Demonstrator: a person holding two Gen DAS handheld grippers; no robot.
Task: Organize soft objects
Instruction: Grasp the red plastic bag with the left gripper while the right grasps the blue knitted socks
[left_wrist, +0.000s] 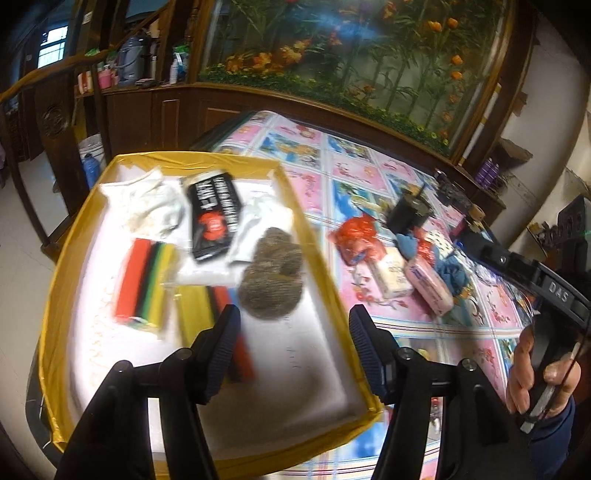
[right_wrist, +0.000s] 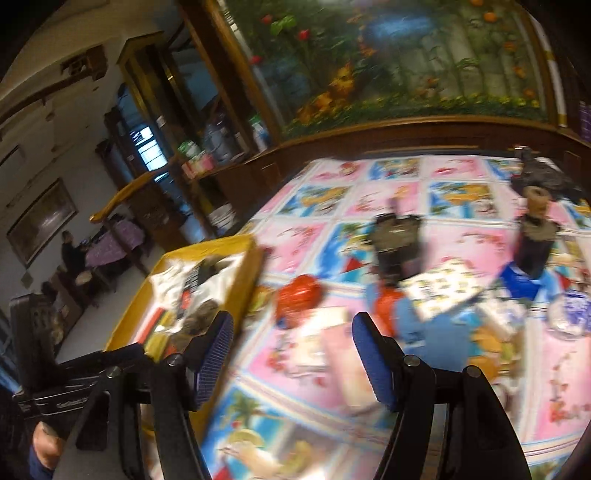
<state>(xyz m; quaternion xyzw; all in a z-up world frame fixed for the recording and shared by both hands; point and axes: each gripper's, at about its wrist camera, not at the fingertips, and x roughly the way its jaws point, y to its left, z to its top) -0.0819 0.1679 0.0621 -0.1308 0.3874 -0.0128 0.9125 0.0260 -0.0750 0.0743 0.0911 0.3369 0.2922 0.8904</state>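
Both grippers I'm holding wide and empty. Left gripper (left_wrist: 291, 328) is hovering over the yellow tray (left_wrist: 66, 258), brown scrubbers (left_wrist: 271, 277) just ahead. Right gripper (right_wrist: 293, 332) is hanging above the desk (right_wrist: 461, 236), red bag (right_wrist: 299, 299) just ahead.

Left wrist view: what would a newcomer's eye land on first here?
The gold-rimmed tray on the left pulls the eye first: it holds a black packet, striped sponges and brown scouring pads. To its right, on the pink patterned tablecloth, lie a red plastic bag and wrapped tissue packs. The open left tongs hover over the tray's near end, empty.
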